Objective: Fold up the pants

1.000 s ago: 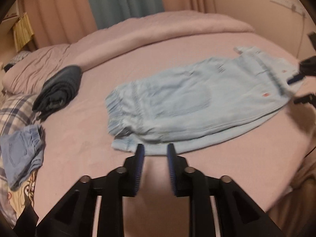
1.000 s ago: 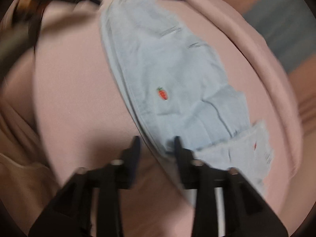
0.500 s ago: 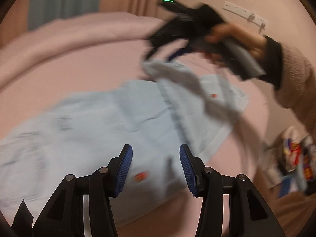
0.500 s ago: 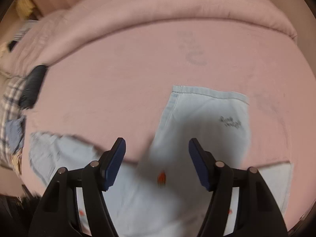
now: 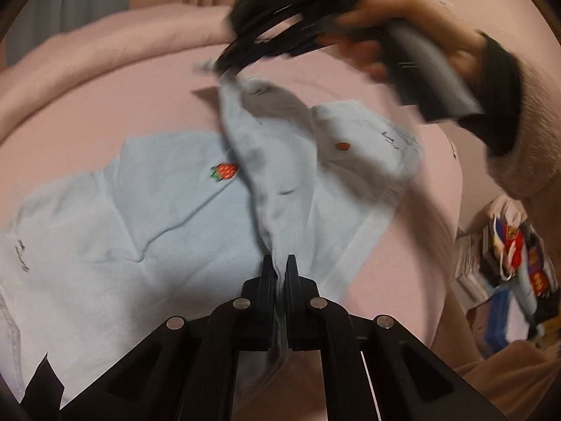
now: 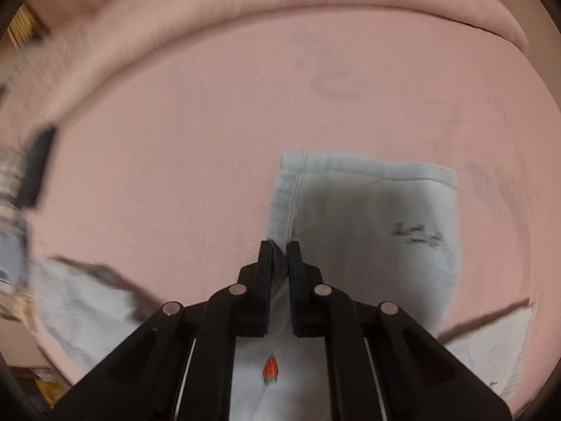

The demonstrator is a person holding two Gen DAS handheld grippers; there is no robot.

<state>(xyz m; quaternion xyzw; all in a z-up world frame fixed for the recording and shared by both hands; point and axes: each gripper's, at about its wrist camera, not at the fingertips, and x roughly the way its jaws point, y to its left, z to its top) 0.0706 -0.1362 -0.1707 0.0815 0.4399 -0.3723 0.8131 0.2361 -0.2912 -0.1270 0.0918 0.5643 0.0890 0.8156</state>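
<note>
Two grips are on the pants [image 5: 168,231], so the step in hand looks like lifting the leg ends to fold them over. Left tool [image 5: 279,263] has its jaws pinched together on a ridge of cloth right at its tips. Right tool [image 6: 279,251] is likewise clamped on the side seam by the hem. Next move calls for both tools carrying their holds evenly across toward the far end, keeping the edge taut. Pants: pale blue denim, strawberry embroidery [image 5: 224,171], small dark script marks. They lie spread on the pink bed [image 6: 175,161], ahead of and under both tools. Blur hides the waistband, probably beyond the left tool's left.
</note>
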